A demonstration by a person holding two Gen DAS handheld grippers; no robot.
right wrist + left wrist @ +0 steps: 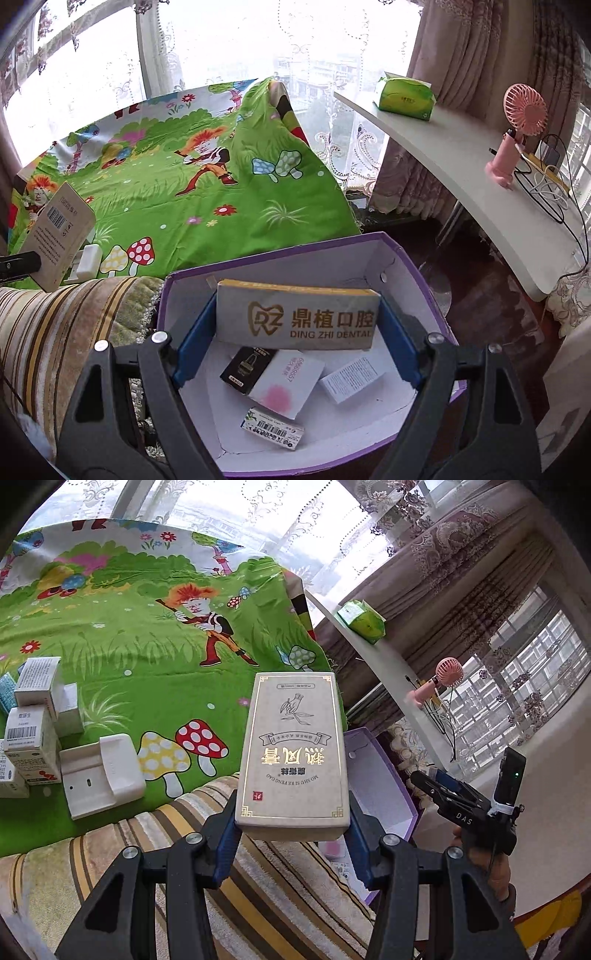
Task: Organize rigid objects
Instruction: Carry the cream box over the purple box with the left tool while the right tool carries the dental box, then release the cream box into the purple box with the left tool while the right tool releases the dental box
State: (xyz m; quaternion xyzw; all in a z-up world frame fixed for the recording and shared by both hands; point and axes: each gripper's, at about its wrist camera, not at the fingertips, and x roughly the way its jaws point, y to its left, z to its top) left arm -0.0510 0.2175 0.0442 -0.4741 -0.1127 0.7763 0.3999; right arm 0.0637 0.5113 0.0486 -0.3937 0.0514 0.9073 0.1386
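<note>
The left tool (291,834) is clamping a beige box with gold lettering (293,753) by its near end, holding it in the air above the striped cushion (258,886), with the purple box (384,786) just to its right. The right tool (299,332) is gripping a grey dental box (297,319) between its blue pads, hanging over the open purple box (424,280); below it four small packages are lying, apparently loose, among them a black carton (245,367).
</note>
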